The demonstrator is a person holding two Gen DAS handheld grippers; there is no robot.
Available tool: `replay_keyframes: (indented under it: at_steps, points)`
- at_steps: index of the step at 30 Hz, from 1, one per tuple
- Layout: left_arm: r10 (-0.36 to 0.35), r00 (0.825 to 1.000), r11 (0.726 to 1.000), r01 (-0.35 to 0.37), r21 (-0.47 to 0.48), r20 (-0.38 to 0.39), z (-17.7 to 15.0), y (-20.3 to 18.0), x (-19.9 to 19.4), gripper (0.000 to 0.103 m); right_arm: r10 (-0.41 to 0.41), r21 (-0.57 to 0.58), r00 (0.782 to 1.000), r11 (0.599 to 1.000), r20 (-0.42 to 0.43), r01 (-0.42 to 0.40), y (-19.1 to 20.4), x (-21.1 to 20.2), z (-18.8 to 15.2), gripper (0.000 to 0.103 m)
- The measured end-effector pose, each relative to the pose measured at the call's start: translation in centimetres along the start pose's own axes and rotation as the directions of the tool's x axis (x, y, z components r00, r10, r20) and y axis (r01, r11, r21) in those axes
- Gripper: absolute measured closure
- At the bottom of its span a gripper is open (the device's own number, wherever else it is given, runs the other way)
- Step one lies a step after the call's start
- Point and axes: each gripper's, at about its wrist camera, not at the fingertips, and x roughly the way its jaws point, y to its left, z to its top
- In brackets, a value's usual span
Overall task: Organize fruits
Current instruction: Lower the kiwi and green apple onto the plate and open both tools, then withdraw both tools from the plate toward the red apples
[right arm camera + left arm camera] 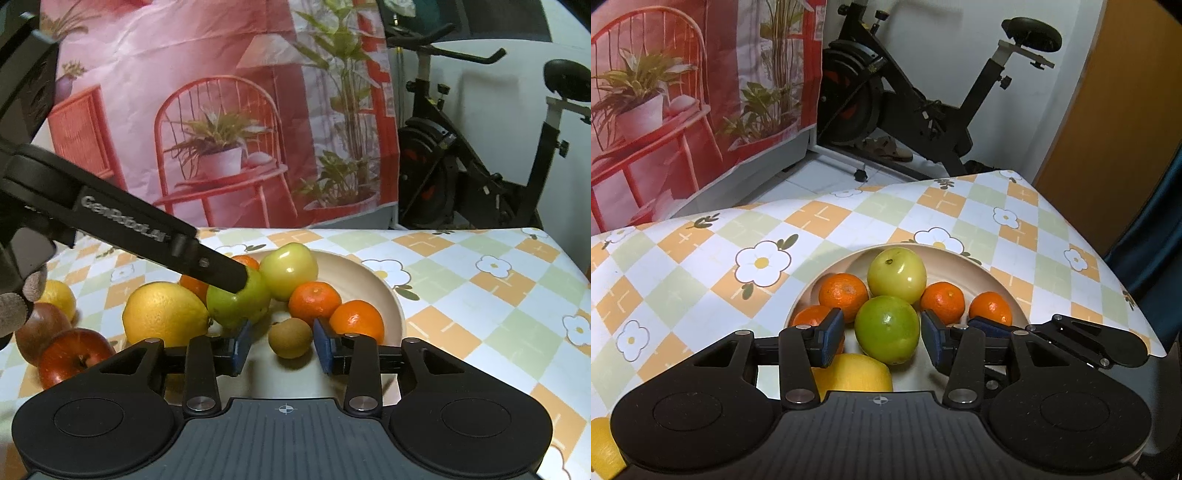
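Right gripper [282, 347]: jaws open, kiwi [290, 337] between pads, untouched.
Left gripper [882, 338]: jaws open around green apple [887, 329], contact unclear.
Bowl [380, 291], frame centre: apples, oranges in.
Left edge: lemon [164, 314], red apple [75, 356] outside, pending.

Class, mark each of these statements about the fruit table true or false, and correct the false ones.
1. The left tongs are open around a green apple. True.
2. The kiwi lies between the open right tongs. True.
3. The plate holds only mandarins. False: two green apples lie there too.
4. The red apple is on the plate. False: it lies on the tablecloth.
5. The lemon is green. False: yellow.
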Motion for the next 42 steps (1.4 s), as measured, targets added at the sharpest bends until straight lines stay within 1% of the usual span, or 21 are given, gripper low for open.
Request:
replay_keyframes:
  at_steps: [5, 8, 12, 14, 18, 23, 30, 32, 35, 39, 42]
  points:
    - [0.023, 0.999, 1.0, -0.023, -0.004, 0.045, -0.6, 0.0, -2.1, 0.054, -0.002, 0.007, 1.0, 1.0, 0.009, 0.002, 0.1, -1.1, -0.6, 0.069]
    - [0.047, 0.996, 0.999, -0.047, -0.005, 0.074, -1.1, -0.1, -3.6, 0.054, 0.006, 0.033, 1.0, 0.999, 0.017, -0.006, 0.5, -2.1, -1.0, 0.069]
    - [0.086, 0.99, 0.996, -0.084, -0.019, 0.112, -2.3, 0.3, -6.6, 0.054, 0.028, 0.069, 0.999, 0.997, 0.029, -0.03, 1.1, -3.5, -1.4, 0.069]
    - [0.089, 0.987, 0.996, -0.085, -0.036, 0.134, -3.0, 0.9, -8.2, 0.054, 0.03, 0.08, 0.999, 0.996, 0.028, -0.032, 1.6, -4.1, -1.7, 0.068]
    - [0.133, 0.976, 0.99, -0.123, -0.067, 0.17, -4.8, 2.4, -11.0, 0.054, 0.032, 0.076, 0.999, 0.996, 0.032, -0.034, 2.9, -4.9, -2.1, 0.068]
    - [0.213, 0.952, 0.977, -0.201, -0.077, 0.219, -7.4, 4.1, -13.9, 0.054, 0.042, 0.065, 0.998, 0.997, 0.045, -0.045, 4.5, -5.6, -2.3, 0.067]
    - [0.276, 0.931, 0.96, -0.255, -0.115, 0.238, -9.8, 6.8, -16.8, 0.054, 0.062, 0.029, 0.997, 0.998, 0.051, -0.063, 6.3, -6.5, -2.5, 0.06]
    - [0.292, 0.926, 0.954, -0.266, -0.136, 0.237, -10.4, 7.6, -17.6, 0.054, 0.065, 0.032, 0.997, 0.997, 0.04, -0.066, 6.7, -6.5, -2.6, 0.059]
    - [0.32, 0.918, 0.943, -0.285, -0.17, 0.234, -11.1, 8.8, -18.4, 0.054, 0.091, 0.054, 0.996, 0.994, 0.018, -0.092, 7.3, -6.4, -3.0, 0.054]
    - [0.345, 0.912, 0.93, -0.301, -0.21, 0.22, -11.7, 10.1, -18.9, 0.054, 0.106, 0.033, 0.994, 0.994, -0.001, -0.106, 8.5, -6.3, -3.4, 0.05]
    - [0.348, 0.912, 0.926, -0.299, -0.23, 0.217, -12.1, 10.5, -19.1, 0.054, 0.113, 0.017, 0.994, 0.993, -0.009, -0.113, 9.1, -6.3, -3.4, 0.046]
